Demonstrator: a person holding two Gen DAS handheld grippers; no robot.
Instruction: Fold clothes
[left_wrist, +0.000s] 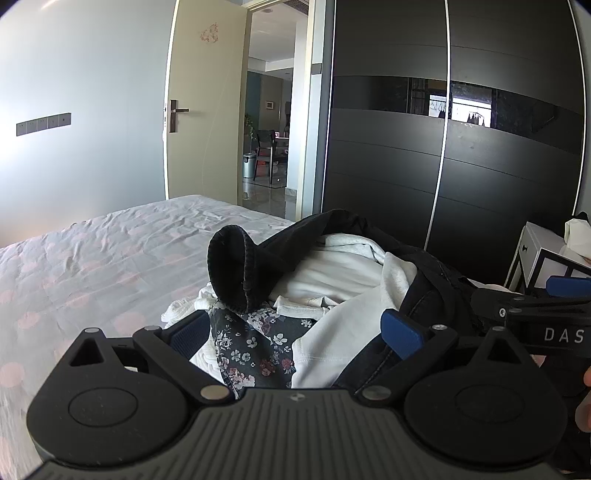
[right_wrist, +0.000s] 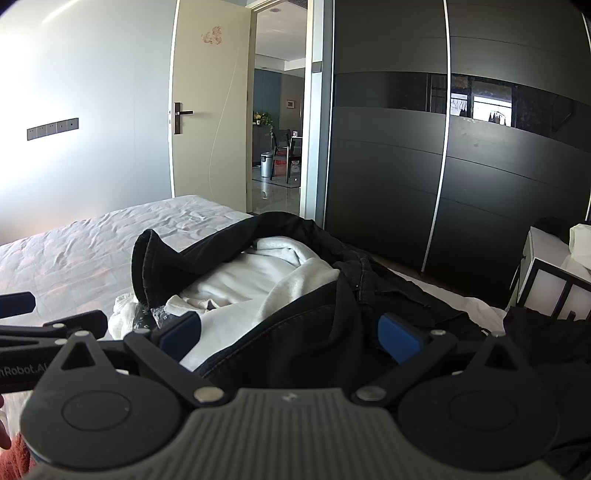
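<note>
We are at the start of the fold: nothing has been picked out of the pile yet. The clothes lie heaped on the bed (left_wrist: 92, 251), near its right edge in front of the wardrobe (left_wrist: 498, 147). The heap holds dark jeans (right_wrist: 317, 332) with one leg (left_wrist: 232, 266) standing up in a loop, a white sweatshirt (left_wrist: 340, 273) draped over and partly inside the jeans, and a floral garment (left_wrist: 258, 347) at the near edge.

The left gripper (left_wrist: 295, 332) hovers low over the floral garment and the sweatshirt hem, fingers spread wide, nothing between them. The right gripper (right_wrist: 288, 330) hovers just beside it over the jeans' denim fold, fingers likewise spread and empty. In neither view can we confirm that a pad touches cloth.

Our judgement of the next move:

1. Select one garment. The jeans lie on top and wrap the sweatshirt, so they appear to be the piece to clear first.
2. Close each gripper on a single layer of denim, well apart along the same edge.
3. Lift and carry the piece to the bare part of the bed on the left, then spread it flat.

Caution: the garments interlock. A grip through two layers would drag the sweatshirt along.
</note>
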